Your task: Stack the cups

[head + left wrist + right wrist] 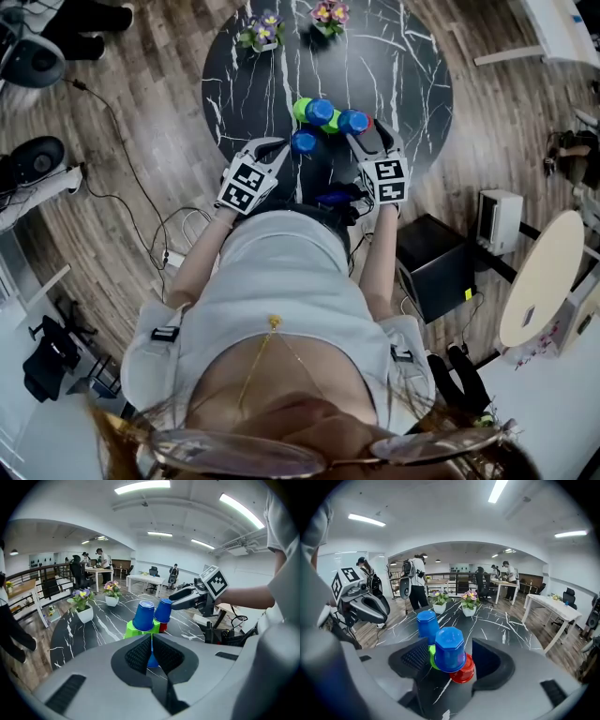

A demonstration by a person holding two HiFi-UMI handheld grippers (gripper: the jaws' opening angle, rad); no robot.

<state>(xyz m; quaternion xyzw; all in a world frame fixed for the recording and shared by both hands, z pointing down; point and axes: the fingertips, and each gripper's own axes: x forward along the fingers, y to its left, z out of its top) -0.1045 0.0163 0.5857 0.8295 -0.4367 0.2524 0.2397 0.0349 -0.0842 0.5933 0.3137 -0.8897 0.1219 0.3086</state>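
Near edge: the cups cluster close to the near rim of the round surface [403,66], just ahead of both hand-held grippers.
Open room: the far half of the surface is bare up to two flower pots [262,31] at the far rim, and wood floor [150,103] lies all round it.
Surface: black marble with white veins.
Room: an open office with white desks [143,579], people standing [415,583] and strip lights overhead.
Stack one: a blue cup [319,112] sits mouth-down on the green cups [301,109], its long axis upright.
Stack two: a second blue cup [450,648] sits mouth-down on a red cup [464,673], base upward and its axis roughly upright.
Third blue cup [303,142]: nearest the rim, just at the left gripper's tip. Its pointing is unclear.
Right hand-held gripper [450,646]: released, with its jaws wide on either side of the second blue cup and the pads clear of it.
Left hand-held gripper [151,641]: clenched, jaws together. A blue sliver shows in the slit, and I cannot tell whether it is pinched.
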